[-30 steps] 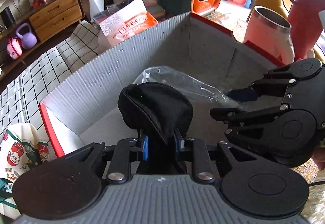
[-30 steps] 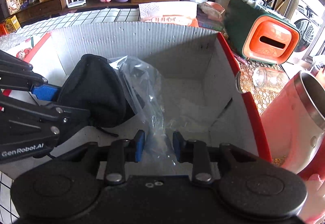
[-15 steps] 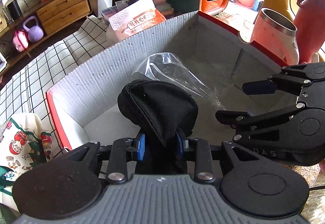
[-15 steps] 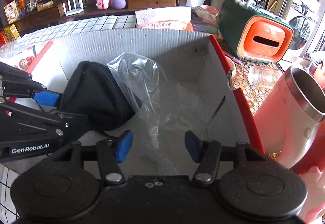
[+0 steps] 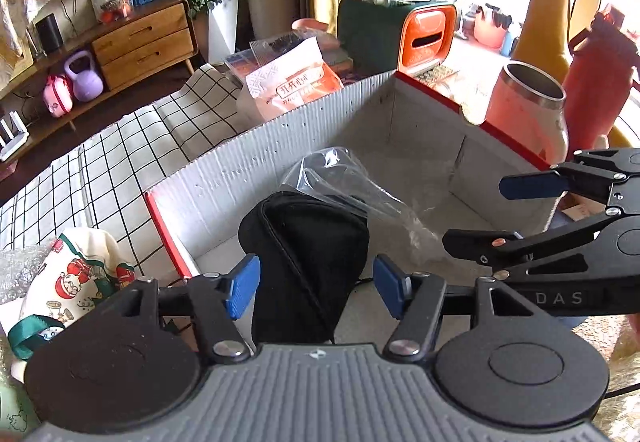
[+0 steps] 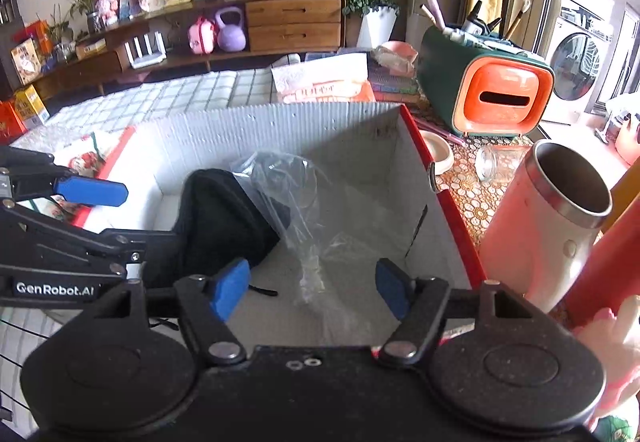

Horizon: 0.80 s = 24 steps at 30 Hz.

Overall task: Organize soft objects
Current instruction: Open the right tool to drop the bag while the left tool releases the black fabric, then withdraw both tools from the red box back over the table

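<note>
Black soft pouch: the black padded fabric pouch (image 5: 308,262) stands on end inside the white corrugated box with red edges (image 5: 248,161), near its left wall, leaning on the bag beside it.
Clear bag: a crumpled transparent plastic bag (image 6: 304,201) lies in the same box, touching the pouch's right side and trailing toward the box's near edge.
Left gripper: the left gripper (image 5: 316,286) has its blue pads either side of the pouch but off it; its jaws are opening, nothing pinched.
Right gripper: the right gripper (image 6: 312,288) also has its jaws opening; the bag's tail lies between the pads, loose and ungripped.
Key relation: both items sit below and ahead of the claws, already in the box; the pouch's long axis runs upright.
Next target, as a guess: the cream printed cloth bag with green ribbon (image 5: 76,274) lies outside the box beyond its left wall, so the left hand is nearer.
</note>
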Available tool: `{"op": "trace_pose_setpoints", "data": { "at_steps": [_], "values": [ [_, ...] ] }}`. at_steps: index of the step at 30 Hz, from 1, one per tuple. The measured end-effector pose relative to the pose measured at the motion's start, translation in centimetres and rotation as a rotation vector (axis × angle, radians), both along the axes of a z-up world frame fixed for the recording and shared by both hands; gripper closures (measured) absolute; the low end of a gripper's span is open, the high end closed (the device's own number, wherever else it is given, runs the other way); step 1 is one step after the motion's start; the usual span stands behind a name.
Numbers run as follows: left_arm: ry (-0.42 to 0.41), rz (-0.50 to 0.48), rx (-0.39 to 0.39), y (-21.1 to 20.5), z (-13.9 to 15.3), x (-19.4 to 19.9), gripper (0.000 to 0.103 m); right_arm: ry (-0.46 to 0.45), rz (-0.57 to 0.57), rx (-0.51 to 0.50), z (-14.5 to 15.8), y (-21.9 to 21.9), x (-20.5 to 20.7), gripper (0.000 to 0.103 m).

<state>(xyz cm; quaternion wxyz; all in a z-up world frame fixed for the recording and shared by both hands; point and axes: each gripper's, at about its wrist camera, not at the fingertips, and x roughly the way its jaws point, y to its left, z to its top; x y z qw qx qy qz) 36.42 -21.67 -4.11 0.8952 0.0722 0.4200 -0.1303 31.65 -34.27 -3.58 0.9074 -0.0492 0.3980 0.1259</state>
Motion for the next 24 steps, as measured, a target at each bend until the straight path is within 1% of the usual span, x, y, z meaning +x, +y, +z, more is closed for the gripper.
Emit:
{"op": "trace_pose_setpoints", "data": {
  "at_steps": [2, 4, 5, 7, 11, 16, 19, 24],
  "values": [
    [-0.01, 0.006, -0.009, 0.4, 0.5, -0.5, 0.041, -0.009, -0.001, 0.01, 0.5, 0.1, -0.5, 0.031],
    [-0.025, 0.008, -0.008, 0.7, 1.0, -1.2, 0.036, -0.02, 0.001, 0.014, 1.0, 0.2, -1.1, 0.027],
    [-0.033, 0.009, -0.006, 0.9, 1.3, -1.5, 0.035, -0.025, -0.001, 0.02, 1.2, 0.3, -1.4, 0.026],
    [-0.051, 0.012, -0.009, 1.4, 1.8, -2.3, 0.035, -0.038, -0.002, 0.038, 1.8, 0.4, -2.4, 0.02],
    [-0.073, 0.023, -0.031, 2.6, 2.9, -3.9, 0.035, -0.059, -0.006, 0.073, 2.7, 0.8, -4.0, 0.016],
    [-0.115, 0.022, -0.048, 4.4, 4.2, -6.7, 0.034, -0.088, -0.001, 0.103, 3.7, 1.6, -6.2, 0.008],
    [-0.133, 0.03, -0.068, 5.7, 4.9, -8.3, 0.032, -0.107, 0.008, 0.125, 4.4, 2.2, -7.5, 0.006],
    [-0.184, 0.065, -0.081, 8.0, 6.0, -11.6, 0.03, -0.16, 0.041, 0.146, 5.6, 4.0, -9.9, 0.004]
  ]
}}
